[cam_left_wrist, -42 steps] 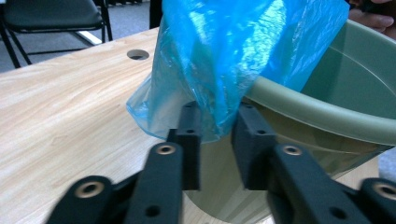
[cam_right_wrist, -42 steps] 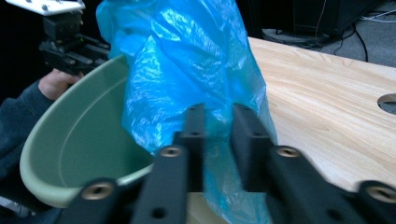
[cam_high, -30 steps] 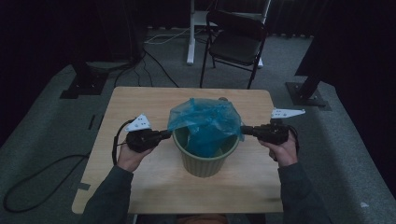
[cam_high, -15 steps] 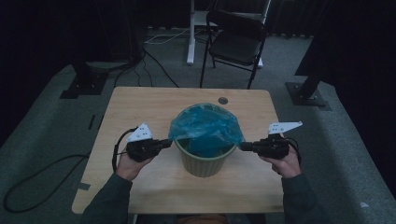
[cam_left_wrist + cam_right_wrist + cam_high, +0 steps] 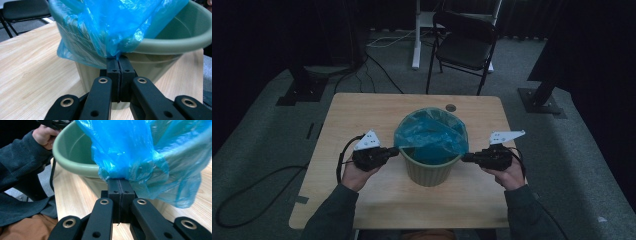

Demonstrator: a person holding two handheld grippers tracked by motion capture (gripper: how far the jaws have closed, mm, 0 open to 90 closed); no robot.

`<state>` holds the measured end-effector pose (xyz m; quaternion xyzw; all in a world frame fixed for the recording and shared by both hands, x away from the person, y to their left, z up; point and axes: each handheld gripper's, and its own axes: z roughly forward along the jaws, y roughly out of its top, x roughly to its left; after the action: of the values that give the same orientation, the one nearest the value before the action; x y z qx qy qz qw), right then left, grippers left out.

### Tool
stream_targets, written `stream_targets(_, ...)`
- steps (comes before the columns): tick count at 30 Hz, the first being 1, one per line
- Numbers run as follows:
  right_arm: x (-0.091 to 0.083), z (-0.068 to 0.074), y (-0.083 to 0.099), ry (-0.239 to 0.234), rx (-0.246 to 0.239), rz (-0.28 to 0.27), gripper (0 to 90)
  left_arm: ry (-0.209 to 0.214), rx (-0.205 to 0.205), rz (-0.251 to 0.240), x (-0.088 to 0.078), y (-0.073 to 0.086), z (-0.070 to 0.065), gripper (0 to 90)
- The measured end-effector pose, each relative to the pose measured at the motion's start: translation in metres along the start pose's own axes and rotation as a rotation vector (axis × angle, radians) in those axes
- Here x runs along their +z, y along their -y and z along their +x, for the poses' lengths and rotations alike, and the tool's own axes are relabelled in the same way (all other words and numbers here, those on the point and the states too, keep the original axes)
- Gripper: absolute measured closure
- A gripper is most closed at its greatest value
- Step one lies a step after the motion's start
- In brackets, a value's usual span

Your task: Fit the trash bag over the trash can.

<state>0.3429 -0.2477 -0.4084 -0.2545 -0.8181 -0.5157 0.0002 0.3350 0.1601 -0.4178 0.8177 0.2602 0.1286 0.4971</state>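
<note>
Blue bag (image 5: pixel 432 136) over green bin (image 5: pixel 428 170), edges between both grippers' fingers.

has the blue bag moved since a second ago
Yes. The blue bag, earlier bulging above the green bin, has come down over its rim, pulled by the left gripper and right gripper.

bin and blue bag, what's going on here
A person at a wooden table is fitting a blue plastic bag into a green bin. The left gripper and the right gripper are each shut on the bag's edge, on opposite sides of the bin, holding it just outside and below the rim. The bag is spread across the bin's opening and hangs over the rim on both sides.
</note>
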Motion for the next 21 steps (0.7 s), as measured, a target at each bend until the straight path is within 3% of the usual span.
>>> stream_targets(7, 0.015, 0.0, 0.009, 0.002, -0.003, 0.076, 90.0, 0.034, 0.009, 0.051, 0.012, 0.009, -0.007, 88.8)
stream_targets(12, 0.02, -0.004, 0.014, 0.016, 0.008, 0.103, 90.0, 0.033, -0.012, 0.078, 0.016, 0.015, -0.003, 87.6)
stream_targets(14, 0.017, -0.004, 0.014, 0.018, 0.005, 0.1, 88.0, 0.026, -0.022, 0.07, 0.013, 0.016, -0.002, 84.0)
stream_targets(15, 0.011, -0.002, 0.013, 0.018, 0.001, 0.092, 80.2, 0.021, -0.027, 0.06, 0.007, 0.017, -0.001, 76.8)
stream_targets(21, -0.01, 0.002, 0.012, 0.018, -0.017, 0.053, 69.5, -0.009, -0.038, 0.022, -0.014, 0.019, 0.001, 64.2)
